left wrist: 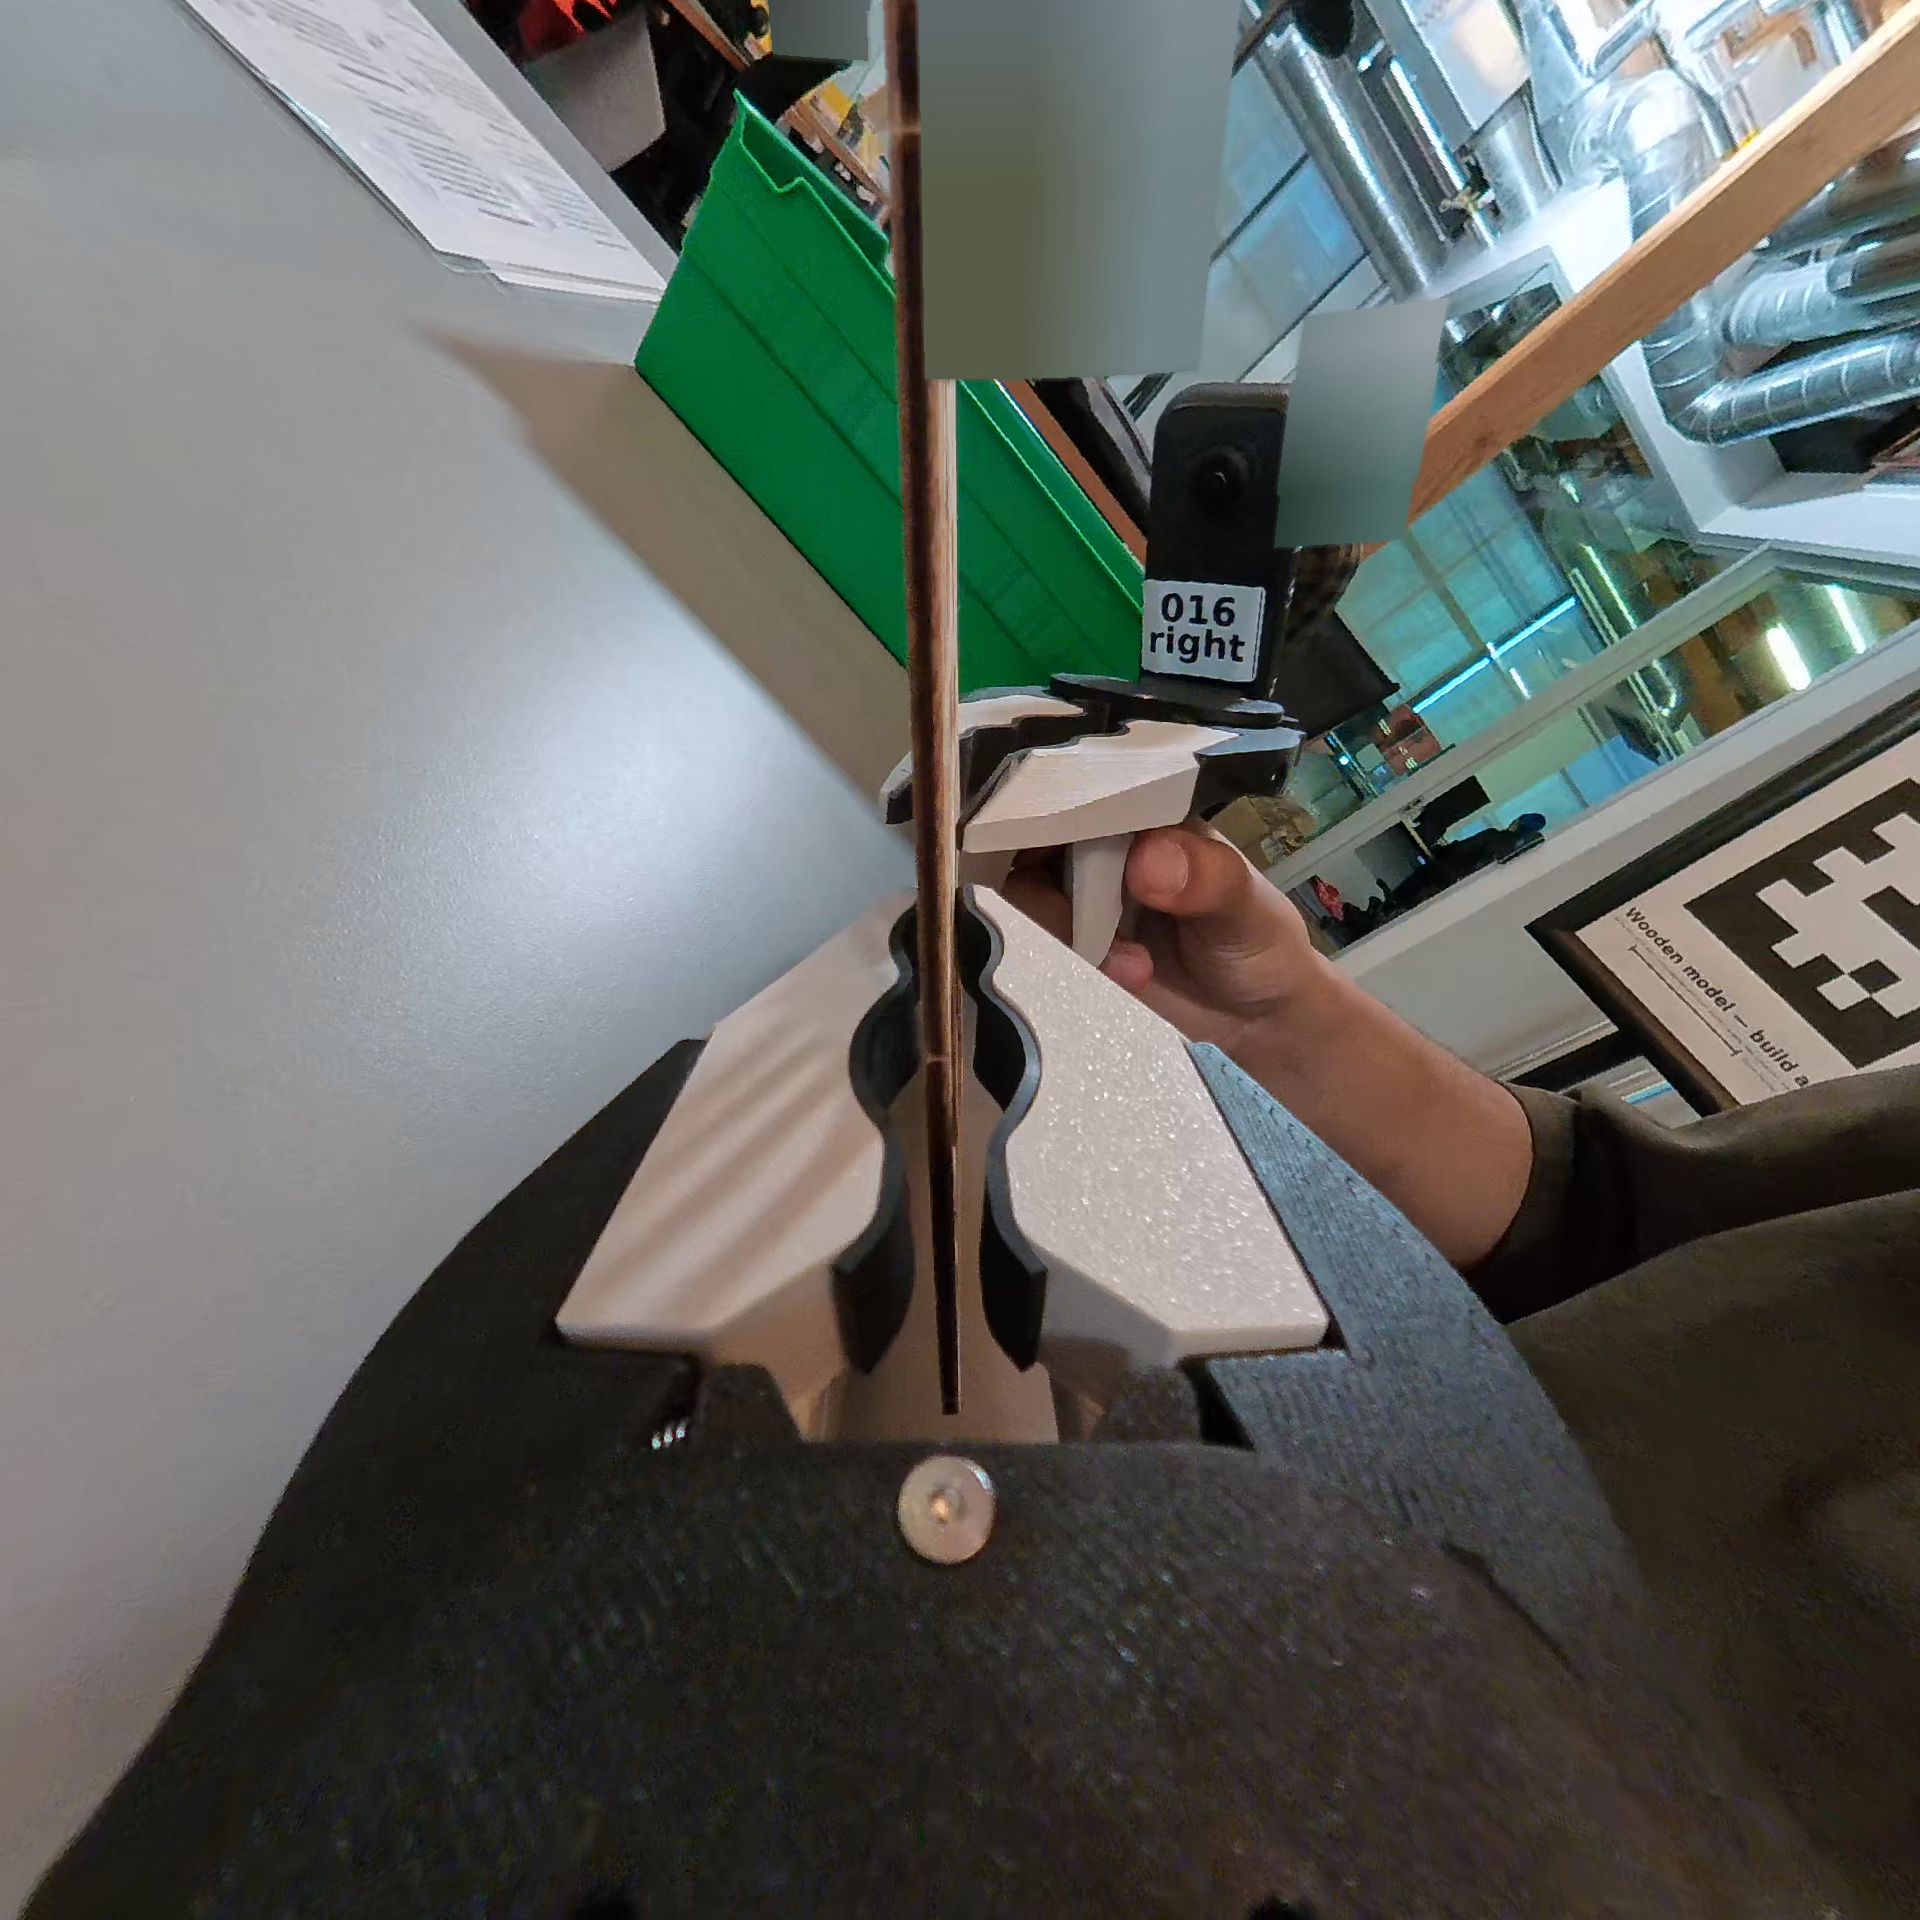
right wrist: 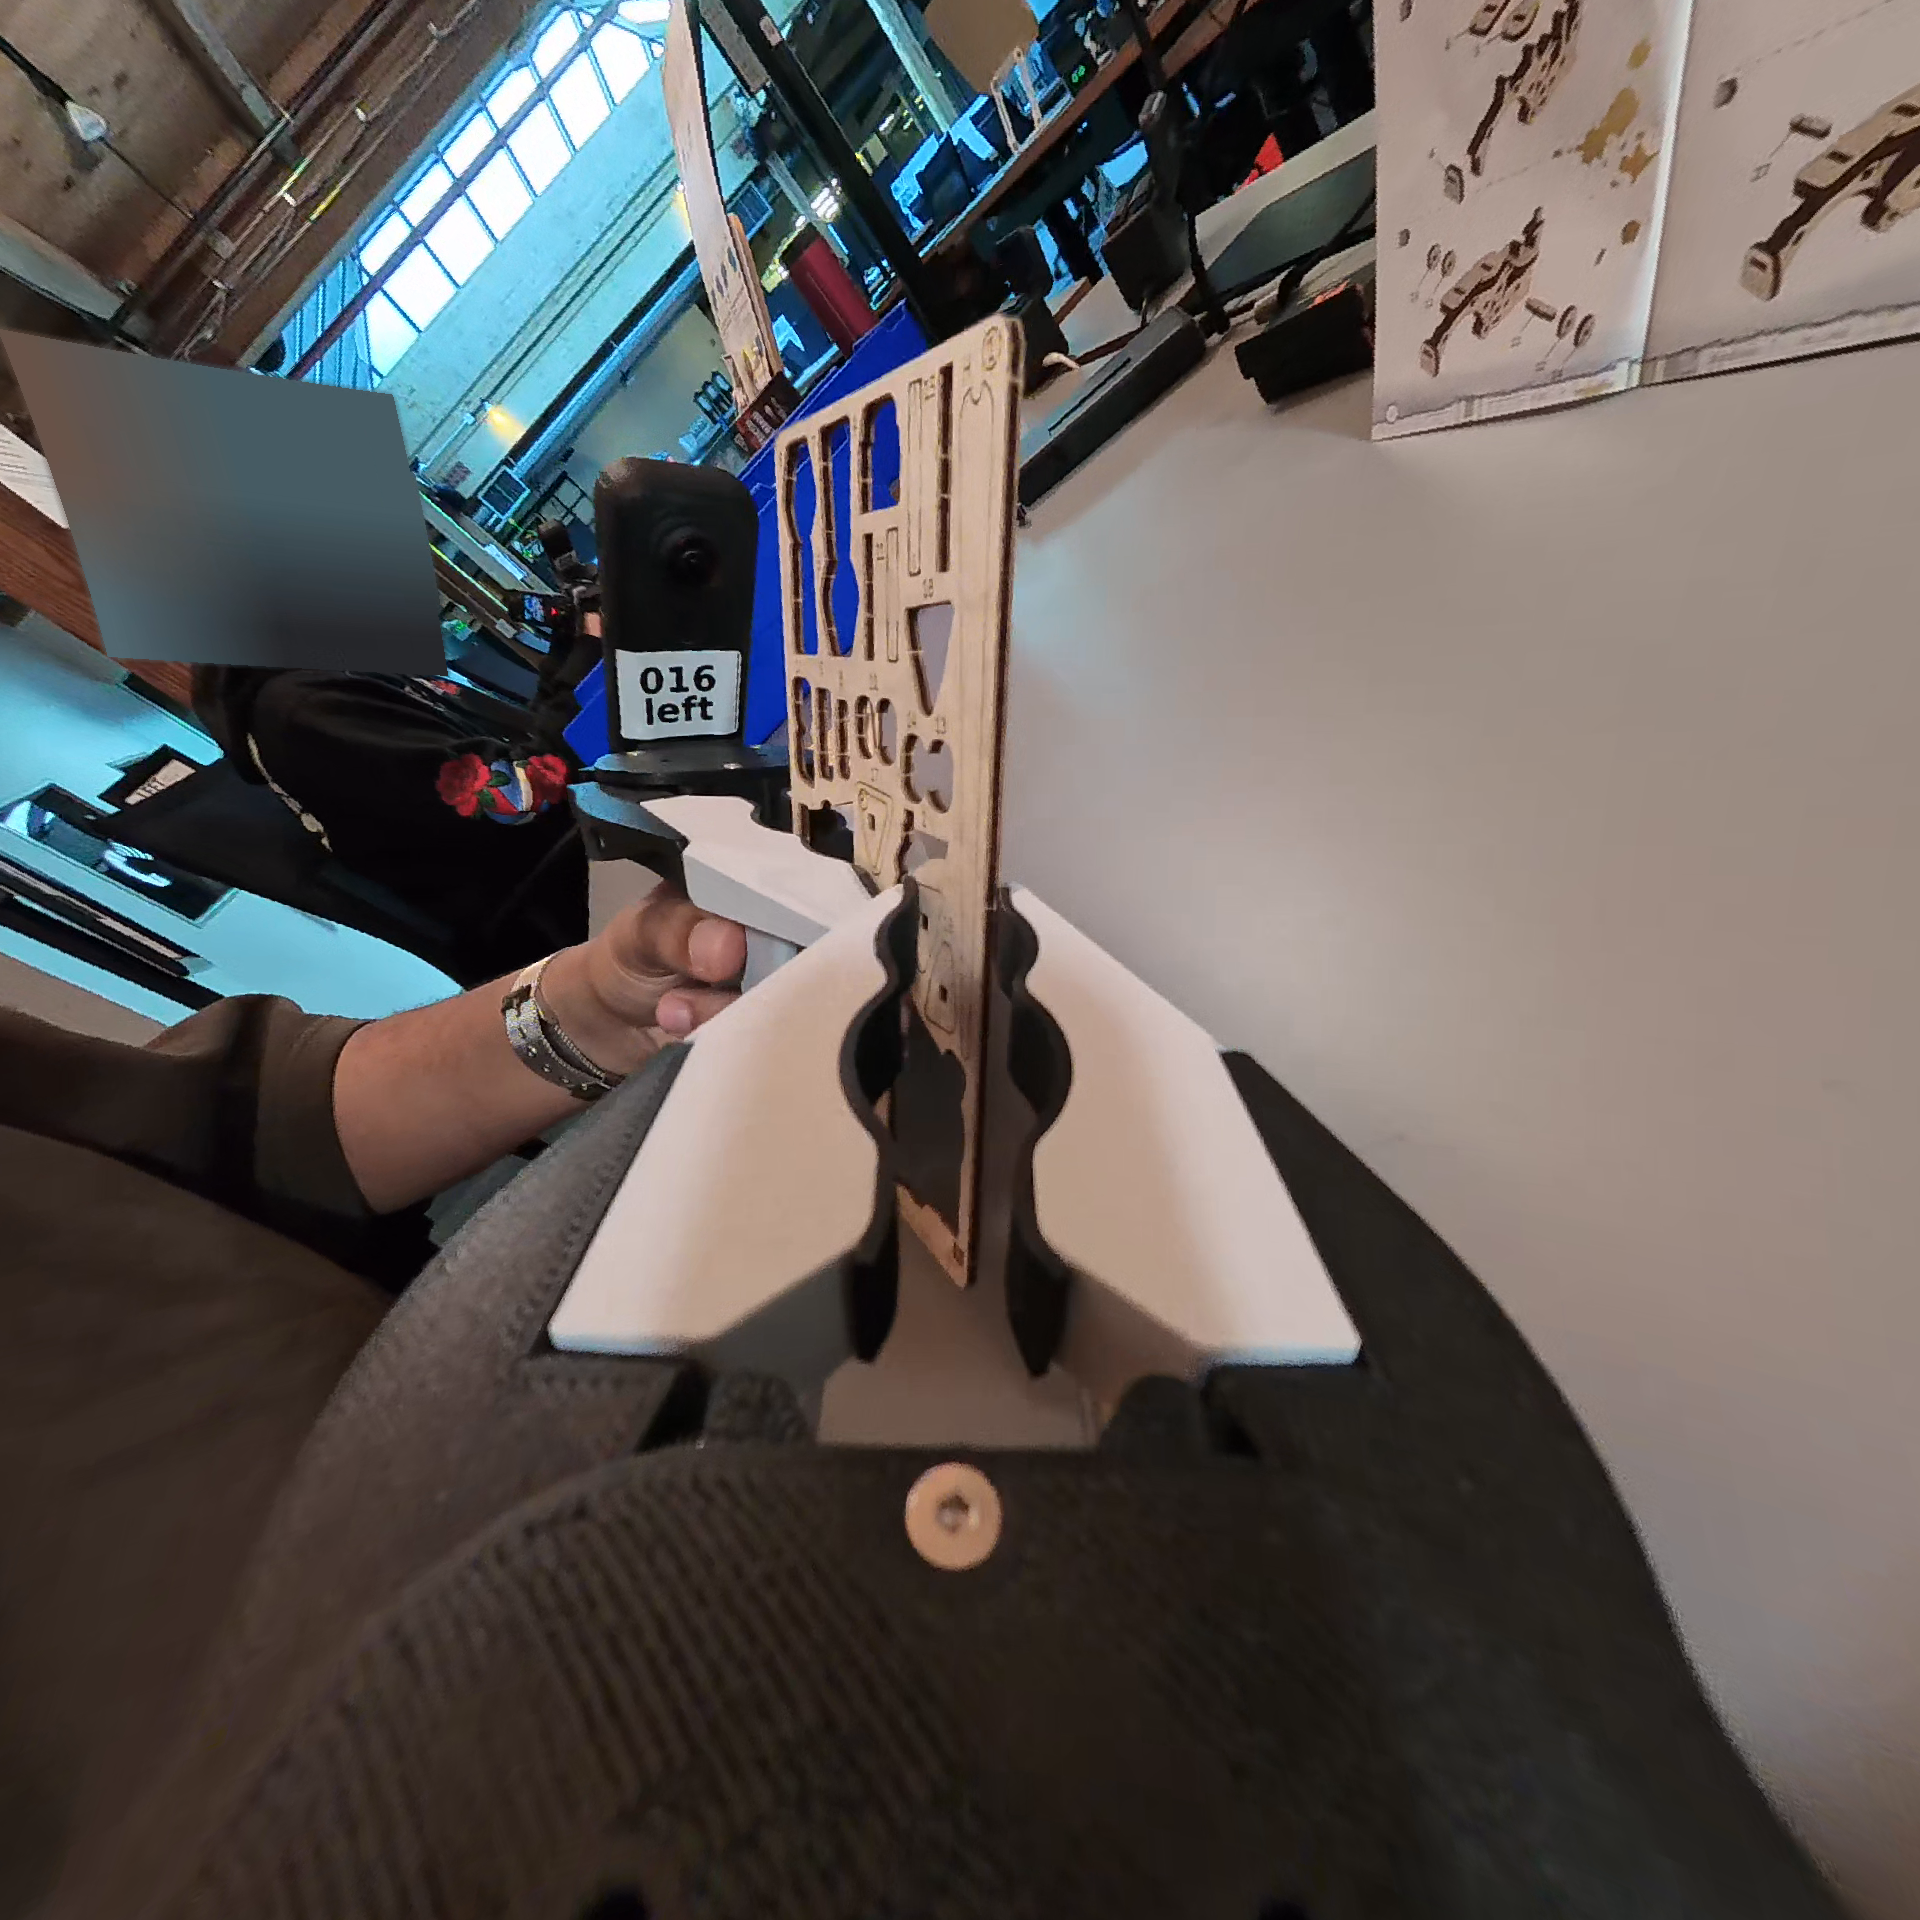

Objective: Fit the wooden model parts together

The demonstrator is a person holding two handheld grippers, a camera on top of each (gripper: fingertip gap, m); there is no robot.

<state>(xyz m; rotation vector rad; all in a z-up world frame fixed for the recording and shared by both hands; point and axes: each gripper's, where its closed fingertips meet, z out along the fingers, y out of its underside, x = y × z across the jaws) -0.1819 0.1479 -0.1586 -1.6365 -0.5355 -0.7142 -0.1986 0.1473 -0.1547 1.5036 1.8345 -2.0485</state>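
A thin laser-cut wooden sheet (right wrist: 977,644) with several cut-out holes stands upright above the grey table (right wrist: 1455,831). In the left wrist view the sheet (left wrist: 925,520) shows edge-on. My left gripper (left wrist: 940,909) is shut on one end of it. My right gripper (right wrist: 956,894) is shut on the other end. Each gripper also shows in the other's view, the right one (left wrist: 935,805) just beyond my left fingertips and the left one (right wrist: 769,842) behind the sheet. A bare hand holds each handle.
A green bin (left wrist: 831,395) and printed papers (left wrist: 447,135) lie at the table's far side. A framed sign with a black-and-white marker (left wrist: 1766,966) stands at the right. Assembly diagram sheets (right wrist: 1558,208) stand at the back. A person in black (right wrist: 395,790) sits behind. My two grippers' fingertips are within a few centimetres of each other.
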